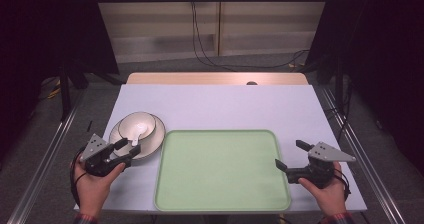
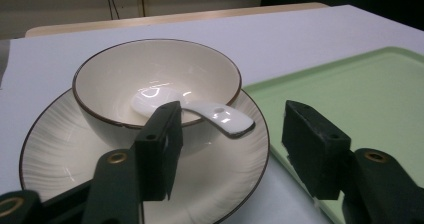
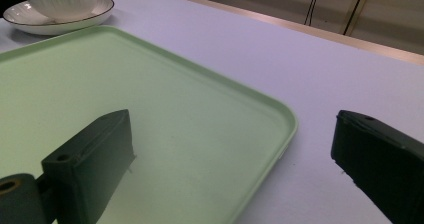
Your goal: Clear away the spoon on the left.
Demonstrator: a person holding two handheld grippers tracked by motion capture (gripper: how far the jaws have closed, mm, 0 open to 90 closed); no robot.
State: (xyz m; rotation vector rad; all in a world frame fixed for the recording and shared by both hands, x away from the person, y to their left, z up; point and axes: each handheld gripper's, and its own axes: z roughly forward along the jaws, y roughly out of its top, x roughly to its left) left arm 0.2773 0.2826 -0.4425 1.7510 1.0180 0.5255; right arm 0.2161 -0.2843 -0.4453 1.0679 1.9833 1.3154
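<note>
A cream bowl [image 1: 137,125] with a dark rim stands on a matching plate [image 1: 156,140] at the table's left. Inside it lies a white ceramic spoon [image 1: 141,130], its handle [image 2: 225,118] hanging over the near rim. My left gripper [image 1: 127,150] is at the plate's near edge, open, its jaws [image 2: 231,134] either side of the handle's end without touching it. A pale green tray [image 1: 222,169] lies in the middle with nothing on it. My right gripper [image 1: 290,155] is open, its jaws [image 3: 232,129] straddling the tray's right rim [image 3: 285,129].
The white table [image 1: 225,104] has a wooden strip along its far edge. Metal rails run along both sides on the floor, and cables hang down the wall behind. Bare tabletop stretches beyond the tray and to its right.
</note>
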